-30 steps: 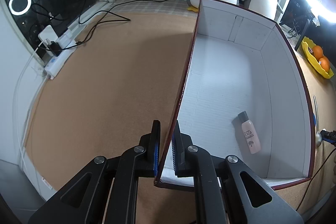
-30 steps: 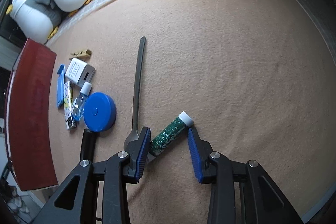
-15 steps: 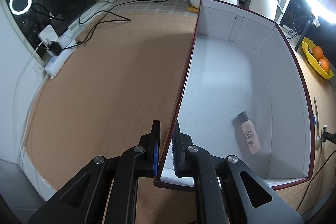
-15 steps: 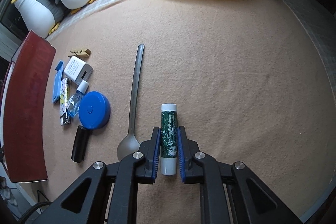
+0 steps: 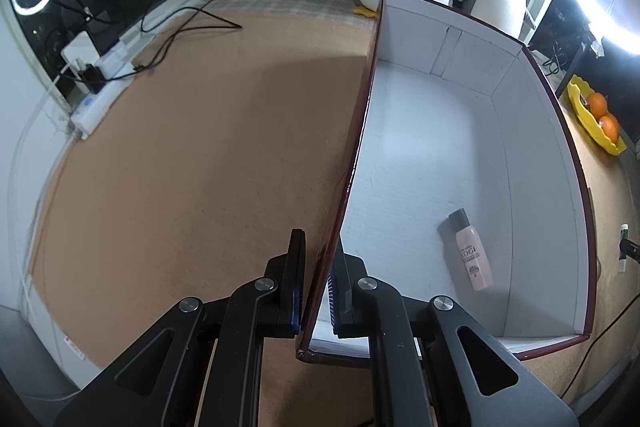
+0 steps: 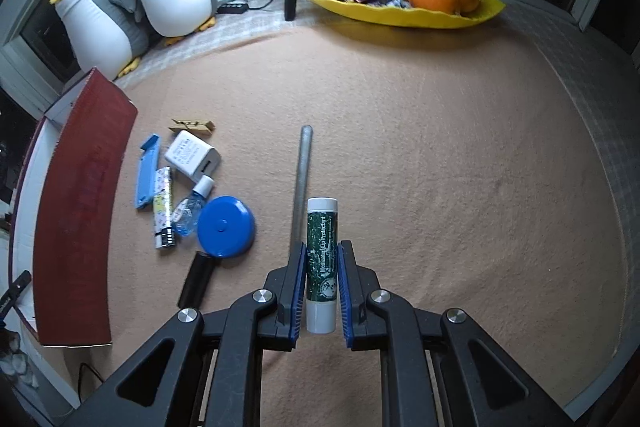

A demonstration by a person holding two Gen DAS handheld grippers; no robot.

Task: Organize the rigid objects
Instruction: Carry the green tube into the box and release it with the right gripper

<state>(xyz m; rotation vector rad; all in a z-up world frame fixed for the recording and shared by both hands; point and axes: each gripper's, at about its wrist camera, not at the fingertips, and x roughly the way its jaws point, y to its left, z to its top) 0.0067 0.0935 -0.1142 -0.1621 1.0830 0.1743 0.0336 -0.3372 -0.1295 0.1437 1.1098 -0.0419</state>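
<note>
- Left of the metal spoon (image 6: 301,183) lie a blue round case (image 6: 226,227), a charger (image 6: 193,159) and a clothespin (image 6: 192,126).
- Right gripper (image 6: 322,283) is clamped on the lip balm tube (image 6: 321,259), above the mat.
- Left gripper (image 5: 318,281) pinches the box (image 5: 540,187) wall; a pink bottle (image 5: 470,255) lies inside.

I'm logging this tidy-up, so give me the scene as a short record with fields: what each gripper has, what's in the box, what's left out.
left gripper: shut on near wall of red-and-white cardboard box
right gripper: shut on green lip balm tube
in box: pink lotion bottle
loose on mat: metal spoon, round blue case, white charger, wooden clothespin
</note>
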